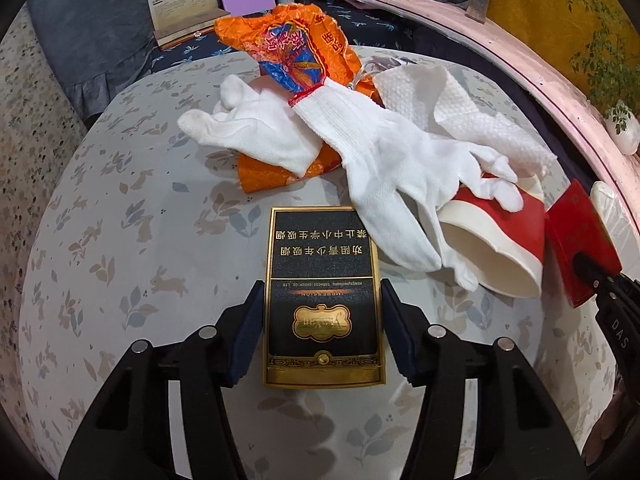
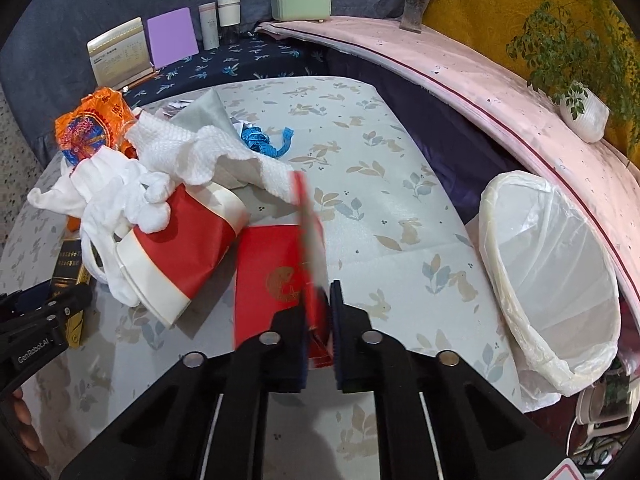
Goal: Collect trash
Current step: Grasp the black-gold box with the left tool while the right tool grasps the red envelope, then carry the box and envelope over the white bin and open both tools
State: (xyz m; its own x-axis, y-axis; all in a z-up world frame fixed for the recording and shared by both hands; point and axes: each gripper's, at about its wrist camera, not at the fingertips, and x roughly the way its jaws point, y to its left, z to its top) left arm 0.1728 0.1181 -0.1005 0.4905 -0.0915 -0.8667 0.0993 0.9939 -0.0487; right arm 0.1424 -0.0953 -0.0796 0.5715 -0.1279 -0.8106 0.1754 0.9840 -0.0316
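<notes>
Near table edge, black cigarette pack [image 1: 323, 300] bracketed by left gripper [image 1: 323, 332], pads at its sides, contact not confirmed. Red pack [image 2: 280, 276] flap pinched by right gripper [image 2: 320, 320], judged ready for lined bin [image 2: 552, 280] at right.

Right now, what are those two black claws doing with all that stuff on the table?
A person is tidying up trash with a claw in each hand. The left claw sits around a black and gold cigarette box lying flat on the table, one pad on each side. The right claw has pinched shut on the thin edge of a red packet. A white lined bin waits beside the table. White gloves, a red paper cup and an orange wrapper still lie there.
</notes>
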